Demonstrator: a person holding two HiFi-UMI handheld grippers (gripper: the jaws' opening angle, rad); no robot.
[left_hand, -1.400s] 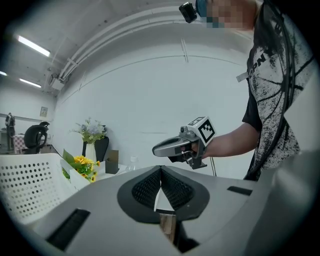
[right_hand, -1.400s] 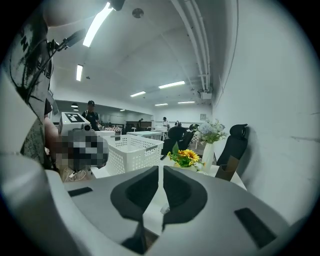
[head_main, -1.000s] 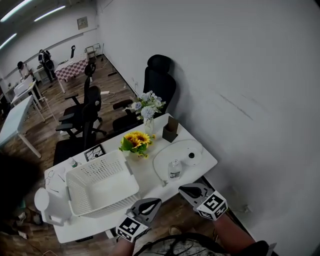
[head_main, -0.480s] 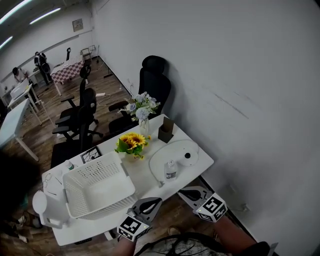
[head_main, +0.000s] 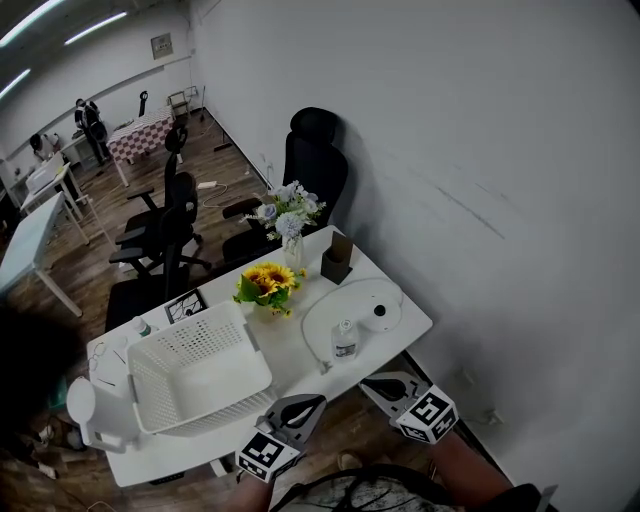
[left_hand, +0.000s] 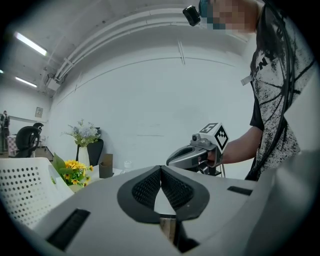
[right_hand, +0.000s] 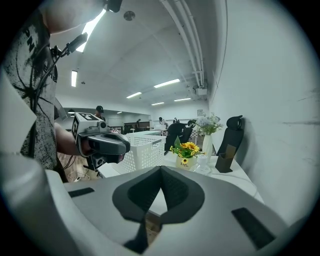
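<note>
Bottle (head_main: 345, 340): upright on tabletop (head_main: 285, 352), at the tray's (head_main: 385, 292) near edge. My left hand-held gripper (head_main: 311, 402) and right hand-held gripper (head_main: 369, 384): jaws closed, empty, off the tabletop's front edge. Risk, as I judge it: approaching with the jaws closed could tip the light bottle.

We see white bench (head_main: 285, 340) | white hole-patterned basket (head_main: 200, 370) | yellow sunflowers (head_main: 265, 279), green leaves | black chair (head_main: 318, 150) | brown wood-grain floor (head_main: 110, 240) | grey left claw (head_main: 312, 402) and right claw (head_main: 370, 383), black-and-white square markers
</note>
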